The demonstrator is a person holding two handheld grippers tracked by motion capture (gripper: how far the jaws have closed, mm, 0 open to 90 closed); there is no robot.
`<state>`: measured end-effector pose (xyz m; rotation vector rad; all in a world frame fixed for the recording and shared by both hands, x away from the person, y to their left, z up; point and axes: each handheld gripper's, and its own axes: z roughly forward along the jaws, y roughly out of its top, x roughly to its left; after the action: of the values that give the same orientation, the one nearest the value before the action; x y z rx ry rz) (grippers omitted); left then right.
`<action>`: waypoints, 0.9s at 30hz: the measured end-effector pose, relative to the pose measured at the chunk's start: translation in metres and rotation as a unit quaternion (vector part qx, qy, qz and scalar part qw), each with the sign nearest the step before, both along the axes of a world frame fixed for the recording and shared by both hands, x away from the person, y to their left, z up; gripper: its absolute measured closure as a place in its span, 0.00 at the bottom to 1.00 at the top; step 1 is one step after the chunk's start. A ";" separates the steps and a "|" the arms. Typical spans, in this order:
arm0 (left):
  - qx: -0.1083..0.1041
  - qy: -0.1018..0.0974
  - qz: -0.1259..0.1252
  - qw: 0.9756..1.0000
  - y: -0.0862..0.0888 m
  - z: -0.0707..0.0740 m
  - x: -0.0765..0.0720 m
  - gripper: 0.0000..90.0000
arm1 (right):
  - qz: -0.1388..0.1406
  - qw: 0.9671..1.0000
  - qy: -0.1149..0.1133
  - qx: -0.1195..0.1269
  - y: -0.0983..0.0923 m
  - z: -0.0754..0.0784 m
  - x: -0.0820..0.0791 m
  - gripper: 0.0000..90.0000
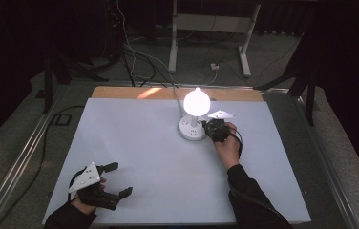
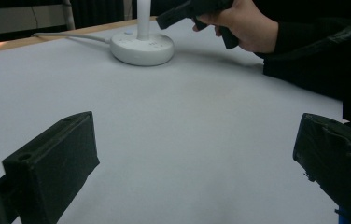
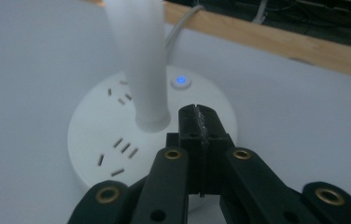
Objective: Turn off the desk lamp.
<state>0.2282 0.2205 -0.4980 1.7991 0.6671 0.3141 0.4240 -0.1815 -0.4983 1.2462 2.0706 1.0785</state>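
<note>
A white lamp stands at the back middle of the table, its round bulb lit. Its round white base carries socket slots and a small button glowing blue. A white stem rises from the middle of the base. My right gripper is shut with nothing between its jaws, its tips over the base's top just short of the button. In the high view, the right gripper meets the base from the right. My left gripper rests open at the near left corner, holding nothing.
A white cable runs from the lamp base over the table's wooden back edge. The table top is a pale grey sheet. In the left gripper view, the lamp base and the other hand lie far ahead.
</note>
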 end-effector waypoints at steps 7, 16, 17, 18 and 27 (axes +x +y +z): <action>0.002 0.000 -0.001 1.000 -0.001 0.000 0.000 0.01 | 0.000 1.000 -0.012 0.010 -0.007 0.018 -0.001 1.00; 0.003 0.000 -0.001 1.000 -0.001 0.000 0.000 0.01 | 0.001 1.000 -0.015 0.011 -0.007 0.021 -0.001 1.00; 0.003 0.000 -0.001 1.000 -0.001 0.000 0.000 0.01 | 0.000 1.000 -0.015 0.010 -0.007 0.021 -0.001 1.00; 0.002 0.000 -0.001 1.000 -0.001 0.000 0.000 0.01 | 0.000 1.000 -0.015 0.010 -0.007 0.021 -0.001 1.00; 0.004 0.000 -0.001 1.000 0.000 0.000 0.000 0.01 | -0.001 1.000 -0.005 0.004 -0.006 0.007 0.001 1.00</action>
<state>0.2281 0.2200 -0.4980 1.8072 0.6645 0.3152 0.4248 -0.1871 -0.4908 1.2433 2.0601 1.0910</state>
